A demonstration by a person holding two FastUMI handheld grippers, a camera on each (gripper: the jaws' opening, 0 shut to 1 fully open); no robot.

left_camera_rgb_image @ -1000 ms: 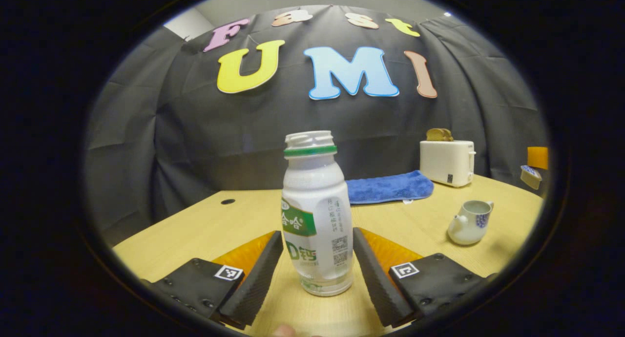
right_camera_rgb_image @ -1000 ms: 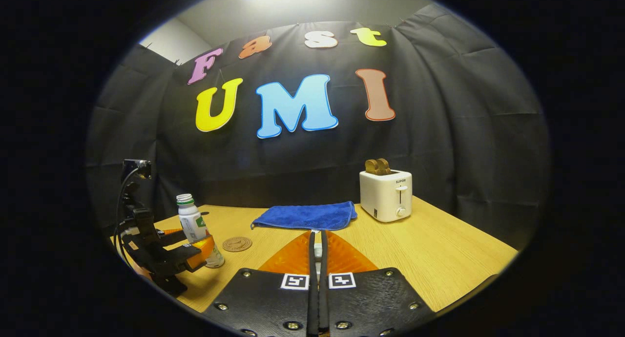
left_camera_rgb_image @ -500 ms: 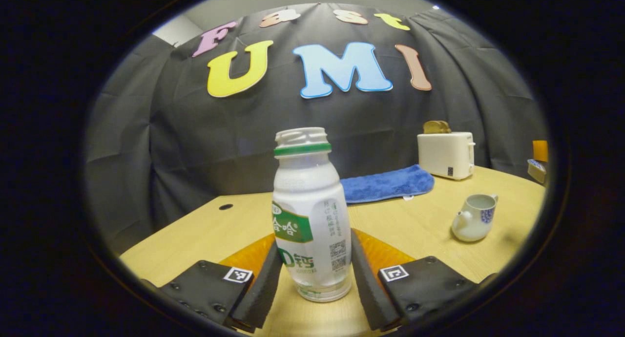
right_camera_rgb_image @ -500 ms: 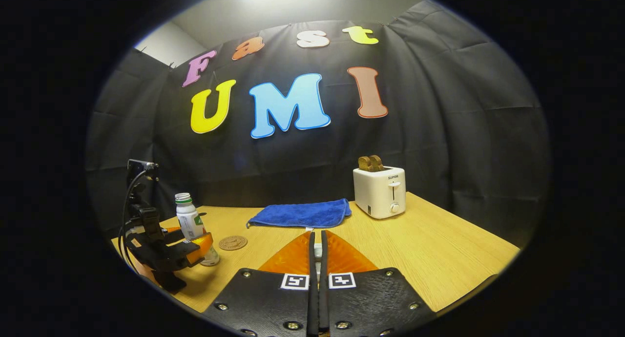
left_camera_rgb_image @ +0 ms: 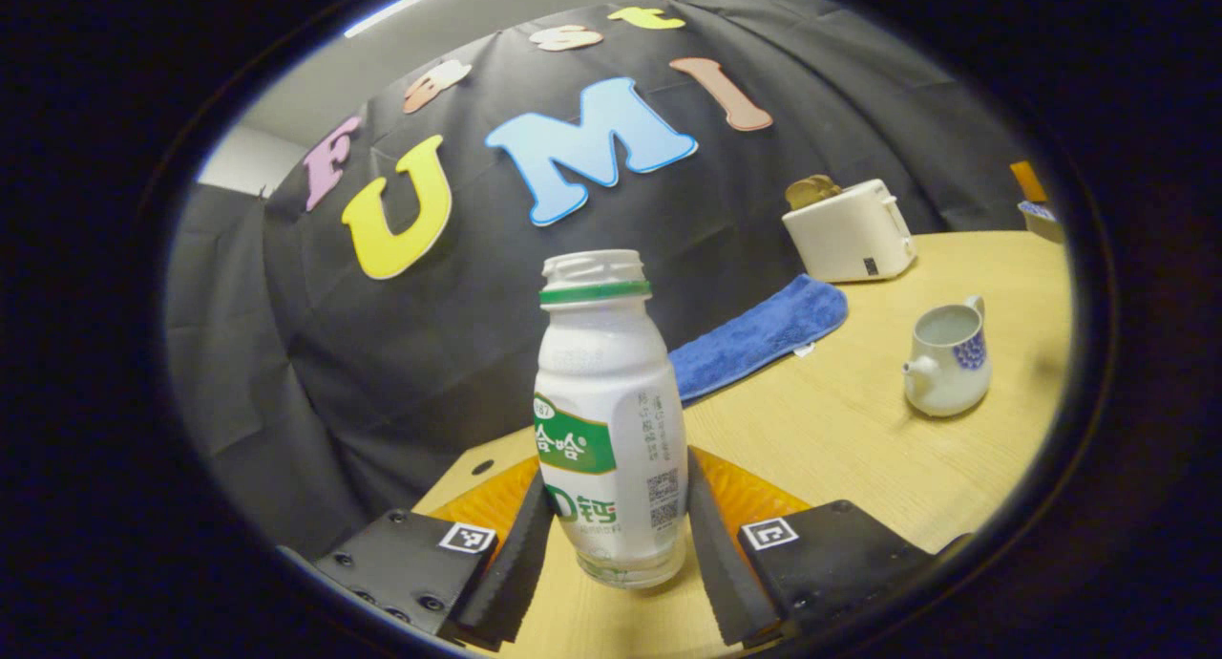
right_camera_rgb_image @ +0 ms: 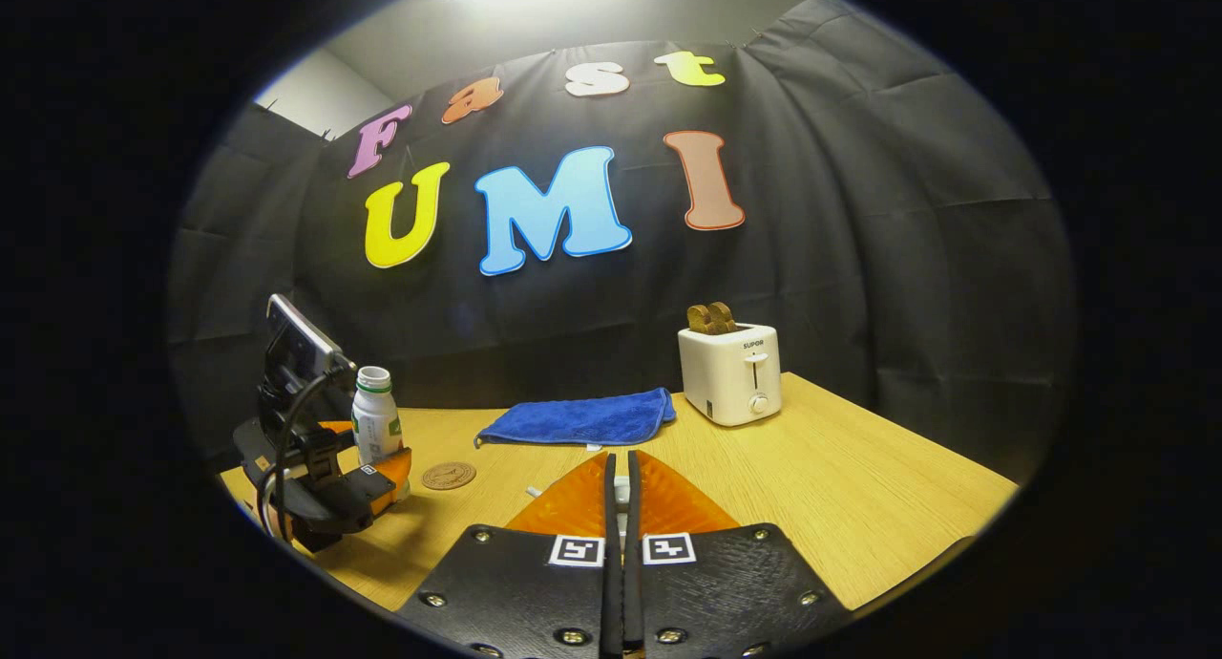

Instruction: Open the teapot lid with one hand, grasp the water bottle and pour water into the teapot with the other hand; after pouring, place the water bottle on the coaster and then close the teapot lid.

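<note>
Left tool [left_camera_rgb_image: 611,554]: both fingers press the lower sides of the water bottle [left_camera_rgb_image: 609,430], cap off, whole view tilted.
Right tool [right_camera_rgb_image: 621,554]: fingers together, a small white piece showing between them near the tips; what it is I cannot tell.
Teapot [left_camera_rgb_image: 947,355]: lidless, on the wooden surface [left_camera_rgb_image: 859,439], well right of the bottle.
Coaster [right_camera_rgb_image: 449,475]: flat, just beside the left tool.
Around: blue cloth [right_camera_rgb_image: 578,418] and white toaster [right_camera_rgb_image: 730,372] with toast, near the wall.
Room: bare surface between bottle and teapot.
Writing: toaster brand too small to read.
</note>
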